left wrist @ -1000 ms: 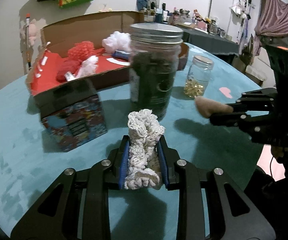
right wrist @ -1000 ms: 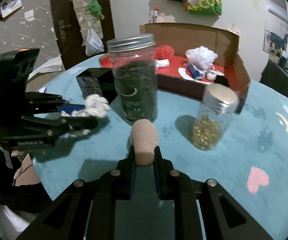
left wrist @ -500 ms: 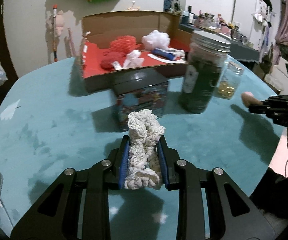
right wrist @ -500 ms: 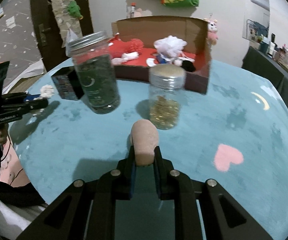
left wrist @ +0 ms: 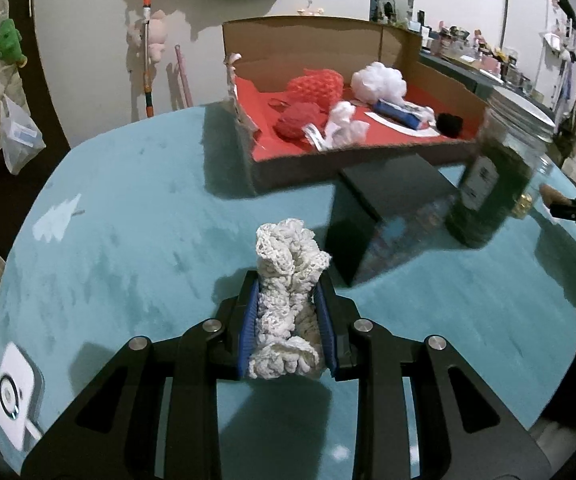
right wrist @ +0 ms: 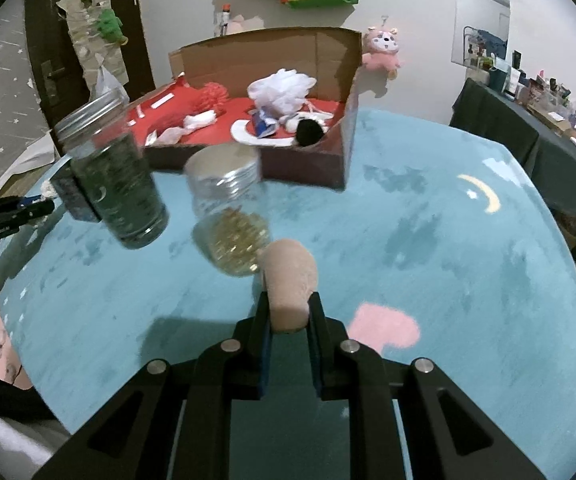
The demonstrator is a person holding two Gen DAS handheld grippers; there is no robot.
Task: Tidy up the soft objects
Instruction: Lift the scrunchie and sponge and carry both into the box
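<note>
We squeeze a white crochet cloth (left wrist: pixel 288 300) in our left gripper (left wrist: pixel 288 304) and a tan sponge (right wrist: pixel 290 280) in our right gripper (right wrist: pixel 290 312), near the cardboard box (right wrist: pixel 340 152).

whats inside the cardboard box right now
The cardboard box holds a red knitted ball, an orange-red mesh puff, a white puff, white cloth bits, a blue packet and a black pompom. Its near wall hides the front floor.

Left gripper (left wrist: pixel 288 300), right gripper (right wrist: pixel 290 312): black angular frames, silver screws, blue-lined jaws (white lettering on left gripper's side).
</note>
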